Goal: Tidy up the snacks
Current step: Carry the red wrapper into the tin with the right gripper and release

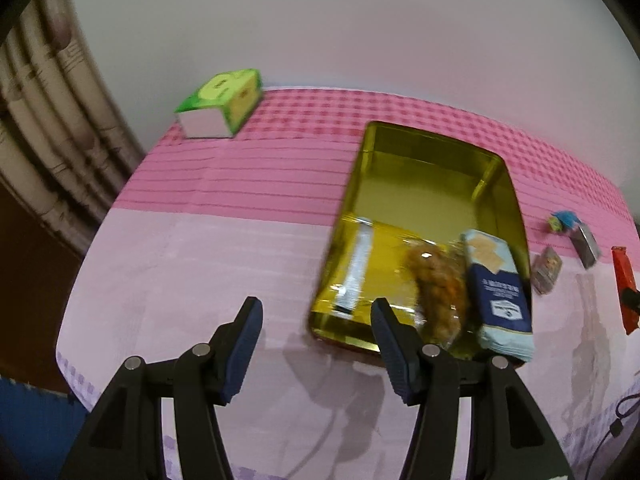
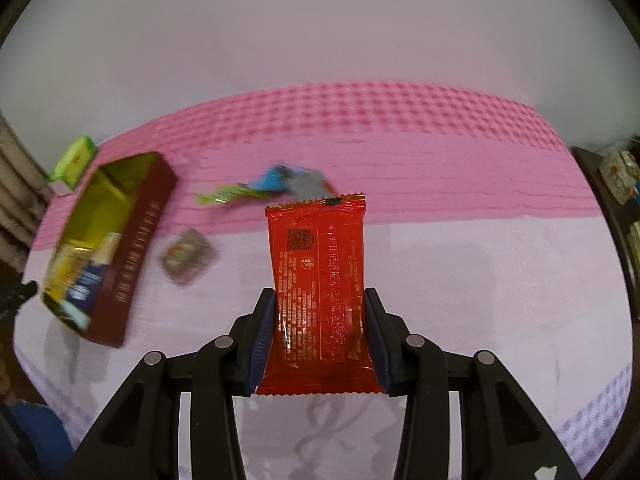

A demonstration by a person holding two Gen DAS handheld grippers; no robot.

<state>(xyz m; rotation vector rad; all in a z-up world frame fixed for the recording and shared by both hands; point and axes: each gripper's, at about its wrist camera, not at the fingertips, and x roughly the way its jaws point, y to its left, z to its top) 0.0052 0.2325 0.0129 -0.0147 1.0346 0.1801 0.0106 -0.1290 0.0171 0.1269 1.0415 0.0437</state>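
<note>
Over the worktop (image 1: 192, 264) in the left wrist view, our left gripper (image 1: 316, 344) hangs with its fingers (image 1: 244, 344) parted and nothing between them, touching nothing. Ahead lies the gold tin (image 1: 416, 152), already holding a silver stick packet (image 1: 357, 266), a clear bag of brown snacks (image 1: 438, 292) and a blue cracker pack (image 1: 502, 300) that juts over the near rim. We judge that pack the weak spot: if our left gripper swings in low, it could catch the overhang and tip the pack out, or shove the tin across the smooth cloth. A green tissue box (image 1: 224, 102) stands well apart at the far corner. From the right wrist view, our right gripper (image 2: 320, 332) has its fingers (image 2: 262, 336) closed on the red snack packet (image 2: 320, 280), clamping its lower half by the side edges while the upper half stands free above the worktop. Glossy film pinched at the edges can slide or buckle, we think, so a quick swing toward the tin (image 2: 132, 248) at the left might let it twist or drop short. Loose snacks remain on the cloth: a small brown packet (image 2: 188, 256), just beside the tin, and a blurred cluster of blue, green and grey wrappers (image 2: 276, 184) beyond.
</note>
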